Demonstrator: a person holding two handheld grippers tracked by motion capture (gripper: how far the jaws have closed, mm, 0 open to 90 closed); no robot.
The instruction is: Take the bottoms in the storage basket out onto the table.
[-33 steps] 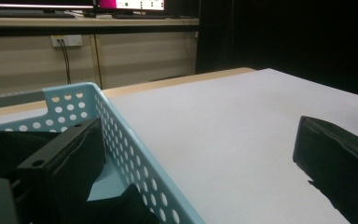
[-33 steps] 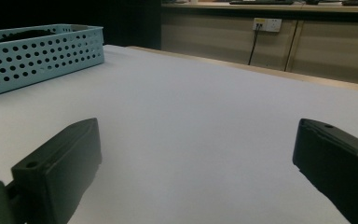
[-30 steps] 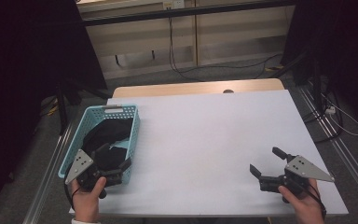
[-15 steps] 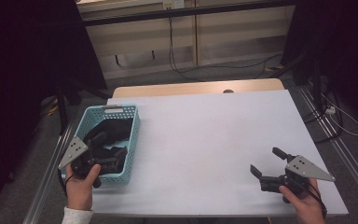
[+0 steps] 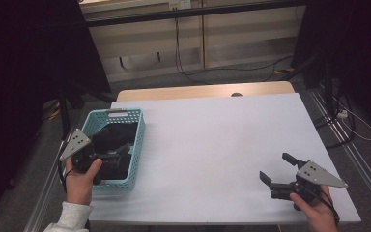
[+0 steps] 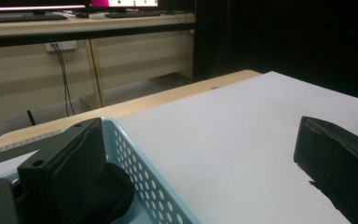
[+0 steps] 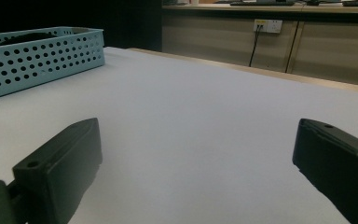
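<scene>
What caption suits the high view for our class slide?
Left gripper open over the black cloth in a blue basket; right gripper open.

One blue basket (image 5: 136, 145), seemingly one dark item (image 5: 113, 137), two tongs.

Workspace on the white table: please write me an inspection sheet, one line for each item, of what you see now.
Surface: white table top, bare apart from the basket; a wooden strip shows at its far edge.
Job's things: light blue perforated basket at the table's left edge, with a black object inside; what it is cannot be told.
Clutter: nothing seen on the table.
Grippers: left gripper over the basket, jaws open, one inside the basket wall and one outside it; right gripper low over the table near the right front corner, jaws open, empty.
Cables: dark cables on the floor beyond the table; more at the right.
Surroundings: wooden desk panels behind; dark areas on both sides.
</scene>
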